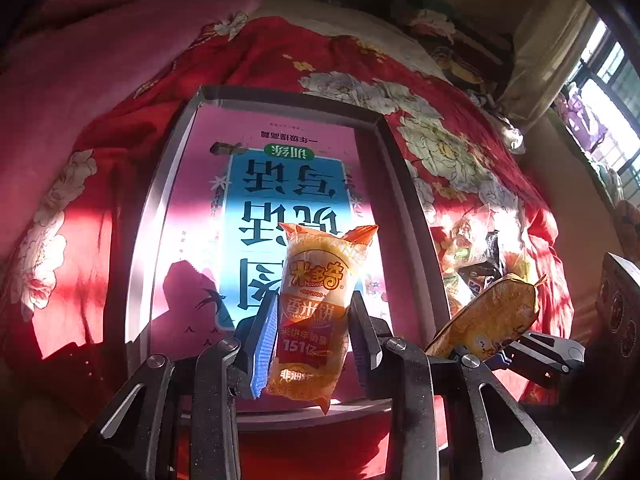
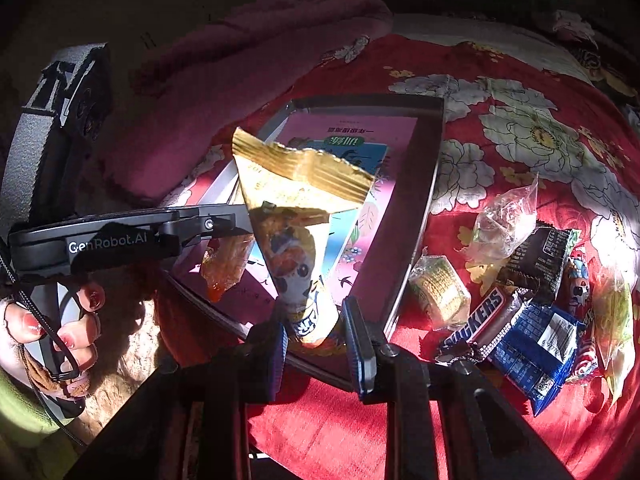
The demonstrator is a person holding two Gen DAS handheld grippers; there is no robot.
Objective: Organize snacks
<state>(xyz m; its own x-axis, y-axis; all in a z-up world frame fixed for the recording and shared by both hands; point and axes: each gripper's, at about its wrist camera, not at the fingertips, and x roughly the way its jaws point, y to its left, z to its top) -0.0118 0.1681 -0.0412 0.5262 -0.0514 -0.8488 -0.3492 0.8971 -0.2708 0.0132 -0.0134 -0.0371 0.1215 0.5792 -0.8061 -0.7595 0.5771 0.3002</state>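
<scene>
Two grippers work over a bed spread with a red floral quilt (image 1: 460, 92), sunlight striking it in hard patches while a pink blanket (image 1: 100, 40) is bunched beyond the jaws to the left and a curtained window (image 1: 600, 80) lies far off to the right. Directly ahead of both sets of jaws sits a shallow grey tray (image 1: 404, 184) with a pink and blue book cover (image 1: 280, 184) lying flat inside it (its print reads upside down from here). The left gripper (image 1: 314, 320) is clamped on an orange rice cracker packet (image 1: 316, 300), held upright between its blue pads above the tray's near end. The right gripper (image 2: 316, 332) is clamped on the narrow bottom of a yellow snack packet (image 2: 296, 216), whose crimped top fans out ahead of the jaws and hides part of the tray. To the right of the right jaws, on the quilt beside the tray, lies a loose heap of snacks: a Snickers bar (image 2: 480, 316), a blue packet (image 2: 536, 356), a black packet (image 2: 540, 256) and clear wrappers (image 2: 504, 216). A hand (image 2: 52, 332) grips the left tool's handle.
</scene>
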